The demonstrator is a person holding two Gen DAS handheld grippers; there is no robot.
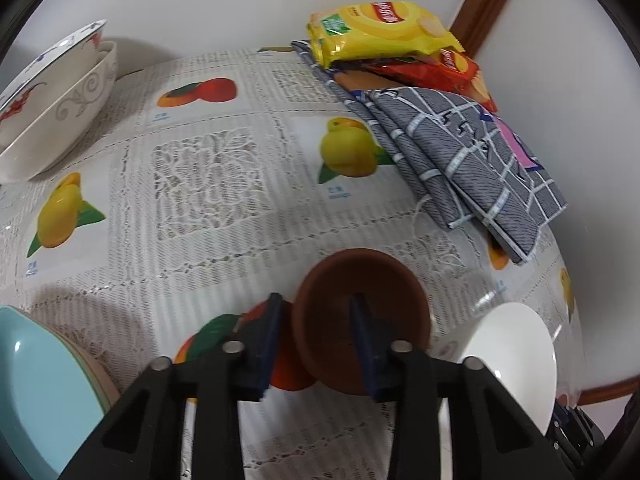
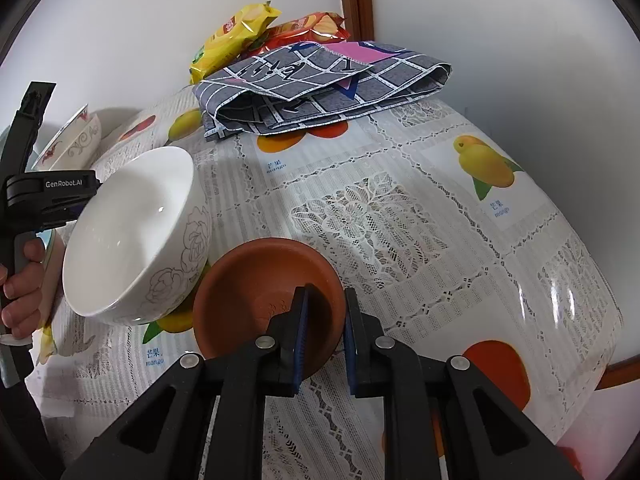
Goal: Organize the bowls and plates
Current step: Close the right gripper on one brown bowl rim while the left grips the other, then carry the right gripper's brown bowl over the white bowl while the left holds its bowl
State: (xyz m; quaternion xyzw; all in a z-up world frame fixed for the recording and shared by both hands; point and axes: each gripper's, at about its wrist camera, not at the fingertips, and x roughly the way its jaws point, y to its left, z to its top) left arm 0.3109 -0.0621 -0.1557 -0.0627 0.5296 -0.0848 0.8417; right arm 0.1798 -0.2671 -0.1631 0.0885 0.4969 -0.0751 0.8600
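Note:
In the left wrist view a small brown dish (image 1: 332,280) sits between my left gripper's (image 1: 318,344) fingers. One pad is outside the dish's left rim and the other inside it, shut on that wall. A white bowl (image 1: 512,356) stands just to its right. In the right wrist view my right gripper (image 2: 325,332) is shut on the right rim of a brown dish (image 2: 256,280), which tilts toward the camera. The white bowl (image 2: 132,232), with a faint rose pattern, stands to that dish's left. It hides the left tool's fingers; a hand (image 2: 20,292) holds the tool's handle.
Two stacked patterned bowls (image 1: 52,100) stand at the far left by the wall. A light blue plate (image 1: 36,392) lies near left. A folded grey checked cloth (image 1: 472,152) and snack bags (image 1: 380,28) fill the far right corner. The fruit-print tablecloth (image 2: 440,208) drops off at right.

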